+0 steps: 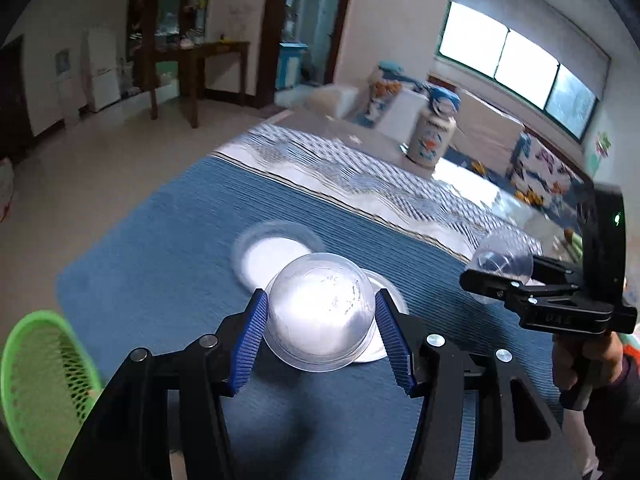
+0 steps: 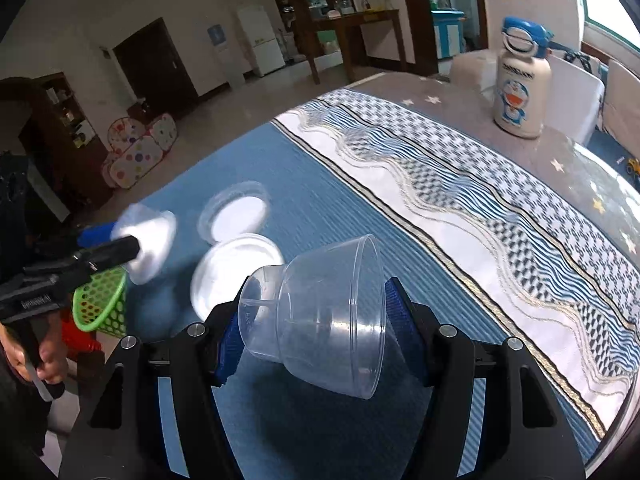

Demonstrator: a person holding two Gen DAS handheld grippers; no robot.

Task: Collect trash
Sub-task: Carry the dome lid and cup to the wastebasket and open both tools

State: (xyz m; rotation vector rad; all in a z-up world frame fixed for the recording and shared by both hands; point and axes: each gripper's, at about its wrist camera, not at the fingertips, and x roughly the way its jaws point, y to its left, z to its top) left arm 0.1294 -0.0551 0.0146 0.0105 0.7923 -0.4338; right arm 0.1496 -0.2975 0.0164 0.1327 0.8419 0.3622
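Two clear plastic cups are the trash in hand. The left gripper (image 1: 320, 336) clamps one cup (image 1: 320, 312) between its blue pads (image 1: 252, 344), bottom toward the camera, so it reads as a bright, glossy round dome. The right gripper (image 2: 316, 336) clamps the other cup (image 2: 320, 312), which is see-through, lies tilted on its side with its wide rim to the right, and has a smaller clear piece nested at its narrow end.

Both cups hang above the blue cloth (image 1: 160, 248) that covers the table. On the cloth lie two white lids (image 2: 240, 216), one behind the other, both blurred; the nearer lid (image 2: 236, 272) sits just beyond the right gripper's cup.

The left wrist view alone shows a window (image 1: 516, 64) and the right gripper from the side, a hand (image 1: 580, 356) on its handle. The right wrist view alone shows a spotted play tent (image 2: 140, 152) on the floor and the left gripper (image 2: 132, 248) from the side, its cup a white blur. Both views catch the green basket (image 1: 44, 384) past the table's near left edge and a cartoon bottle (image 2: 520, 84) standing upright at the far end.
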